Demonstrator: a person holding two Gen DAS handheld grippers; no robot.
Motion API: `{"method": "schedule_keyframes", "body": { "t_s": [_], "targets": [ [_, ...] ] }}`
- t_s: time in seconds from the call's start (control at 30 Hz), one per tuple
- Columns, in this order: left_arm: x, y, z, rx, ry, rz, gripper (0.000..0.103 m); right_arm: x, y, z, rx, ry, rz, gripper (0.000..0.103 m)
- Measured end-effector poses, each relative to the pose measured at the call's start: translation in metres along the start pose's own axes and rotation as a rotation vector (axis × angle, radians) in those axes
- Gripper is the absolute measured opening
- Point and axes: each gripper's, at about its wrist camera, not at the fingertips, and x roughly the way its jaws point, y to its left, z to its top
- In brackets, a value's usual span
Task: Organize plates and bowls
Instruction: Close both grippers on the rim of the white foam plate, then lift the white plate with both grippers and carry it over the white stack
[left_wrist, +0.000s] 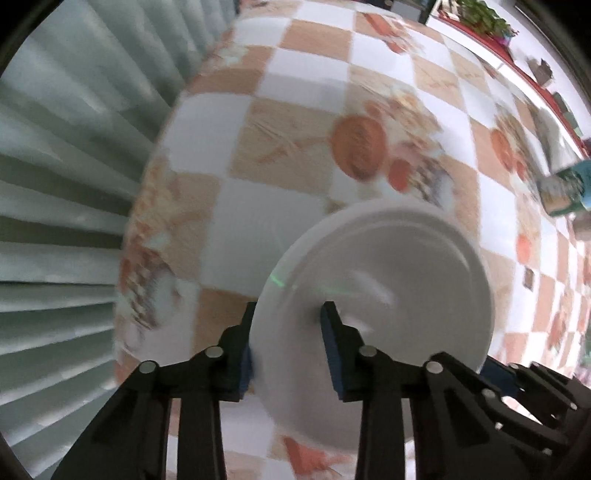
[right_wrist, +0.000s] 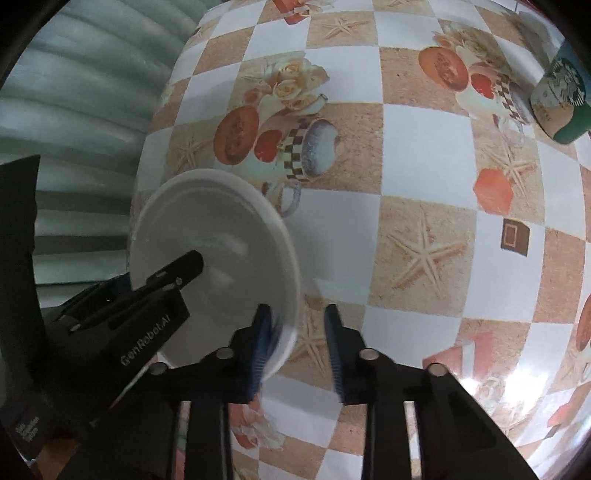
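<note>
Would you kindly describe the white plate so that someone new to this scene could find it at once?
Start from the table with the checkered tablecloth printed with starfish and teacups. Near its edge, beside the pale green curtain, lies the white plate, with the left gripper and right gripper at opposite rims. It is plain, round and white, unlike the green printed cup farther away.

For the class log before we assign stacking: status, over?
Left gripper shut on white plate rim. Right gripper straddling same rim, clamp unclear. Green cup well clear.
</note>
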Motion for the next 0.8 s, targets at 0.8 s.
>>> {"method": "schedule_keyframes", "body": {
  "t_s": [0.8],
  "targets": [
    [0.009, -0.153, -0.153, 0.239, 0.082, -0.031, 0.031, -0.037, -0.107, -0.149, 0.034, 0.134, -0.080, 0.025]
  ]
}}
